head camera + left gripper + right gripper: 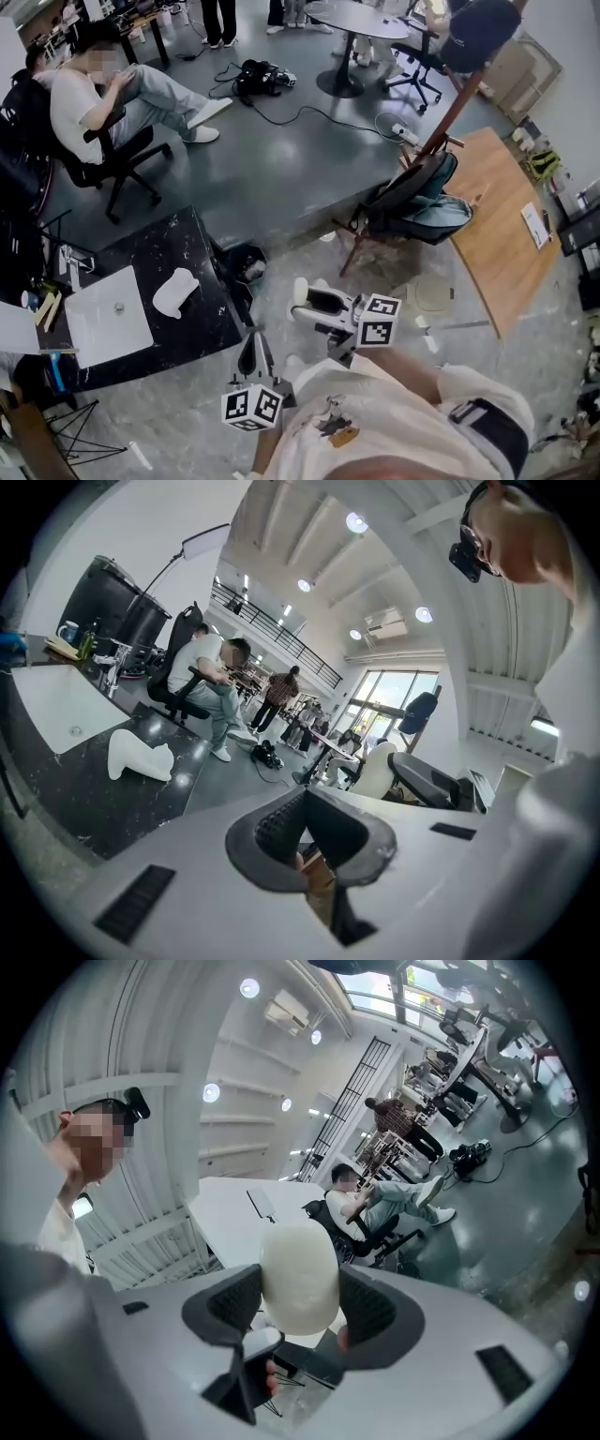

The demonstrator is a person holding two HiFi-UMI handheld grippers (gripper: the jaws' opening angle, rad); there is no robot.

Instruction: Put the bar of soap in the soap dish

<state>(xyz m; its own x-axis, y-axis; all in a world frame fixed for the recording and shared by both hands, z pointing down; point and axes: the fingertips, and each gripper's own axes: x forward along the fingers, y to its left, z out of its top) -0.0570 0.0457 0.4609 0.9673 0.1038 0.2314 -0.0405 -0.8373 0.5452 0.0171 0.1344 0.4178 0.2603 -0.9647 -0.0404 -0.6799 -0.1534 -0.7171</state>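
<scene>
A black counter (192, 246) stands at the left. It carries a white sink (108, 317) by its near left corner. The white soap dish (175, 292) lies just right of the sink, toward the counter's right edge. Off that edge, over the floor (178, 417), the left gripper (253, 345) has its jaws closed together with nothing between them. Further right, the right gripper (309, 300) has its jaws spread wide and clamped on the bar of soap (298, 1277), a pale rounded block standing up between the pads. The soap is well apart from the dish and off the counter.
</scene>
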